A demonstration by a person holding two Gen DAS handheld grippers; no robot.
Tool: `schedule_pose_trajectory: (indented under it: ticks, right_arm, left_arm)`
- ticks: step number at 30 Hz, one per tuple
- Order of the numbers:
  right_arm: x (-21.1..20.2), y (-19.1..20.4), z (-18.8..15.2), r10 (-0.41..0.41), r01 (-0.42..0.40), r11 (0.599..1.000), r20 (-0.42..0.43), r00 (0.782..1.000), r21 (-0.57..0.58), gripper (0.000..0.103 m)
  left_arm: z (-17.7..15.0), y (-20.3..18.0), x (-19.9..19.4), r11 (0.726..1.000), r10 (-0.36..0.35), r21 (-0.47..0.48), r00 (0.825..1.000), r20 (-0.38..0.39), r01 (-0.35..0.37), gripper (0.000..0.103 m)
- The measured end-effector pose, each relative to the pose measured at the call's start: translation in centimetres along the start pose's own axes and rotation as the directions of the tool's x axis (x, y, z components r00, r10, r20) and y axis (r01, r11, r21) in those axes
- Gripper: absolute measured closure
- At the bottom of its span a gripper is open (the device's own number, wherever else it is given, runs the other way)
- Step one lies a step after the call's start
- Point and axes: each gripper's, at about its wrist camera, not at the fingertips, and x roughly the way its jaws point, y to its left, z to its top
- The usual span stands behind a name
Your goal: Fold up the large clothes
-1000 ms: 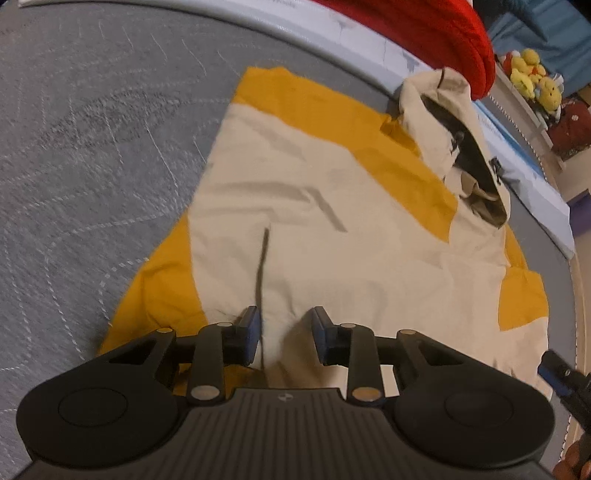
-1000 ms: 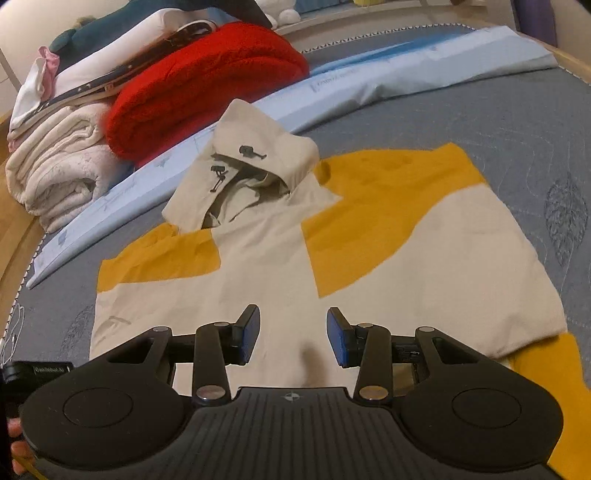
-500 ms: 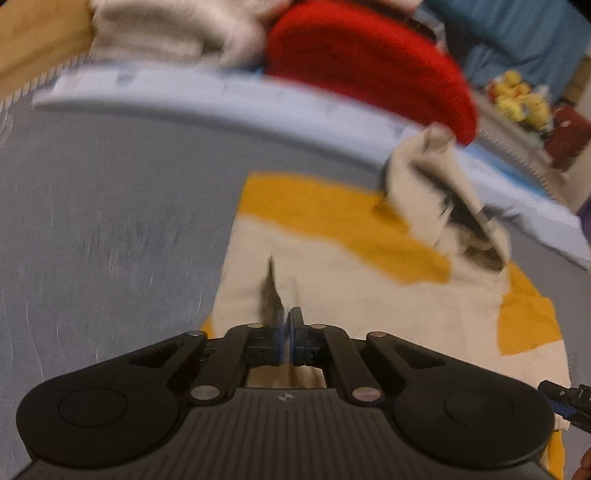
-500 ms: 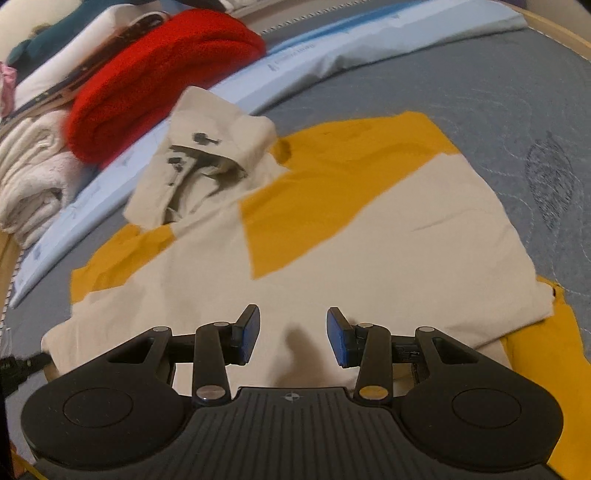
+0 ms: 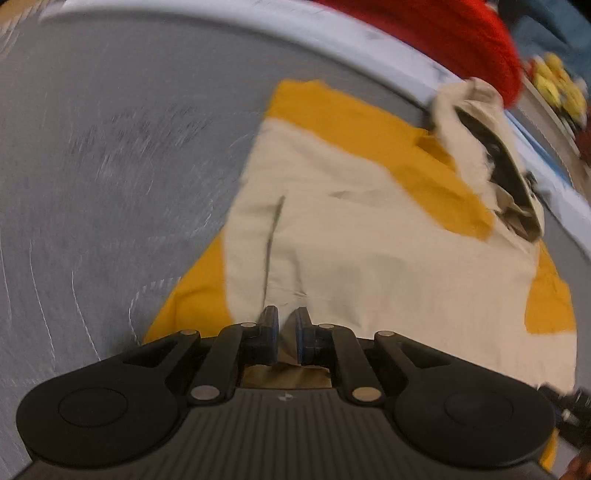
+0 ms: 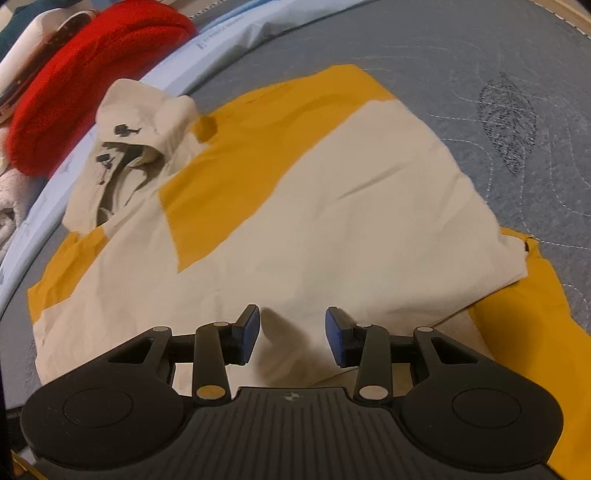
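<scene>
A cream and mustard-yellow hooded jacket (image 5: 369, 236) lies flat on a grey quilted bed, hood (image 5: 491, 155) at the far right. My left gripper (image 5: 287, 334) is nearly closed and pinches a fold of the jacket's cream hem between its blue pads. In the right wrist view the same jacket (image 6: 332, 206) fills the middle, hood (image 6: 136, 147) at the far left. My right gripper (image 6: 292, 332) is open, its pads either side of a raised cream fold at the hem, not clamping it.
A red knitted garment (image 6: 81, 85) and folded pale laundry (image 6: 14, 218) are stacked beyond a light blue sheet strip (image 6: 236, 33). Grey quilted bed surface (image 5: 110, 184) lies left of the jacket. Yellow plush toys (image 5: 557, 85) sit at the far right.
My left gripper closed onto the jacket's hem and has since opened slightly, still pinching the fabric. My right gripper stayed open and moved closer over the hem.
</scene>
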Motion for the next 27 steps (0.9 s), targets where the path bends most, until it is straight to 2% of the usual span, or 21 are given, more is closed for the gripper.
schedule_pose_trajectory:
  ticks: [2, 6, 7, 9, 11, 13, 16, 18, 20, 21, 23, 25, 27]
  right_arm:
    - [-0.3, -0.1, 0.3, -0.004, 0.004, 1.000, 0.010, 1.000, 0.008, 0.062]
    - [-0.8, 0.3, 0.6, 0.000, 0.001, 1.000, 0.041, 0.999, -0.024, 0.062]
    - [-0.6, 0.2, 0.6, -0.004, 0.005, 1.000, 0.034, 0.999, -0.021, 0.062]
    - [0.1, -0.4, 0.7, -0.011, 0.011, 1.000, 0.007, 1.000, 0.005, 0.062]
    - [0.4, -0.6, 0.7, -0.024, 0.025, 0.999, -0.005, 1.000, 0.020, 0.062]
    - [0.1, -0.2, 0.8, -0.028, 0.028, 1.000, 0.013, 1.000, 0.006, 0.062]
    - [-0.5, 0.6, 0.9, -0.006, 0.008, 0.999, 0.048, 0.999, -0.040, 0.061]
    - [0.0, 0.3, 0.8, -0.005, 0.006, 1.000, 0.022, 1.000, -0.029, 0.060]
    - [0.6, -0.4, 0.7, -0.018, 0.018, 1.000, -0.015, 1.000, -0.002, 0.060]
    - [0.7, -0.4, 0.6, -0.025, 0.025, 1.000, -0.019, 1.000, -0.002, 0.060]
    - [0.1, 0.1, 0.6, -0.034, 0.034, 0.999, 0.004, 0.999, -0.035, 0.060]
    - [-0.9, 1.1, 0.7, -0.029, 0.034, 0.995, 0.049, 0.998, -0.097, 0.060]
    - [-2.0, 2.1, 0.6, -0.022, 0.037, 0.986, 0.091, 0.996, -0.165, 0.059]
  left_arm:
    - [0.3, 0.0, -0.8, 1.000, -0.001, -0.015, 1.000, 0.024, 0.001, 0.093]
    - [1.0, -1.1, -2.5, 0.998, -0.042, 0.042, 0.993, 0.111, 0.038, 0.086]
    - [0.9, -1.3, -2.4, 0.997, -0.050, 0.057, 0.993, 0.108, 0.044, 0.086]
    - [0.6, -1.2, -1.0, 0.997, -0.015, 0.071, 0.999, 0.052, 0.011, 0.082]
    - [0.1, -0.5, 0.2, 0.999, 0.016, 0.043, 1.000, 0.001, -0.016, 0.081]
    - [0.2, -0.7, -0.5, 0.998, 0.024, 0.050, 0.999, 0.023, -0.026, 0.081]
    - [0.1, -2.3, -2.1, 0.989, 0.007, 0.144, 0.994, 0.107, -0.023, 0.075]
    - [0.0, -2.7, -1.5, 0.985, -0.001, 0.169, 0.996, 0.084, -0.014, 0.070]
    - [-0.3, -2.3, -0.2, 0.988, 0.013, 0.152, 1.000, 0.013, -0.014, 0.070]
    - [-0.4, -2.3, 0.1, 0.988, 0.023, 0.151, 1.000, 0.011, -0.024, 0.070]
    - [-0.3, -2.7, -0.7, 0.983, 0.043, 0.174, 0.998, 0.049, -0.051, 0.069]
    - [-0.3, -3.4, -1.9, 0.977, 0.033, 0.206, 0.994, 0.102, -0.054, 0.068]
    - [-0.4, -4.1, -3.1, 0.973, 0.026, 0.223, 0.988, 0.152, -0.060, 0.061]
